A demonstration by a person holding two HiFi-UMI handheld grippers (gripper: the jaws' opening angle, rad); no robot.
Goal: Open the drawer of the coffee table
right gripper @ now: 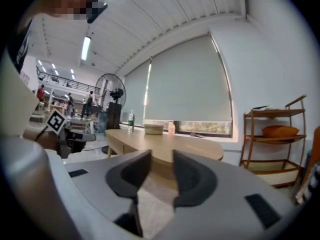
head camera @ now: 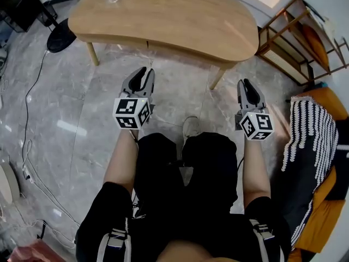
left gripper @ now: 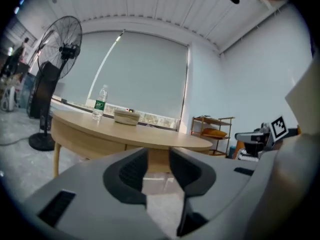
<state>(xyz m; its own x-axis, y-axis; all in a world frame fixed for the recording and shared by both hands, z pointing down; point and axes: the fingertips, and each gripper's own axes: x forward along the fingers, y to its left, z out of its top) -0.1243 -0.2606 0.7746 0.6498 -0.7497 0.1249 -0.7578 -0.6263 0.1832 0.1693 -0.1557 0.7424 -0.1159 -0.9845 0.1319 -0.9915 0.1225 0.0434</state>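
- My left gripper (head camera: 143, 74) points ahead, jaws parted by a narrow gap, holding nothing.
- My right gripper (head camera: 244, 85) is likewise slightly open and empty.
- The coffee table (head camera: 180, 15) stands ahead of both tongs; I cannot make out its drawer.

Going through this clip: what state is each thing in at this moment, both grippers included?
Left gripper, slightly open, empty.
Right gripper, slightly open, empty.
Table, closed, nothing pulled out of it.
Bottle, upright on the table.
Bowl, upright on the table.
Fan, standing; cannot tell whether it is running.
Blind, drawn down.
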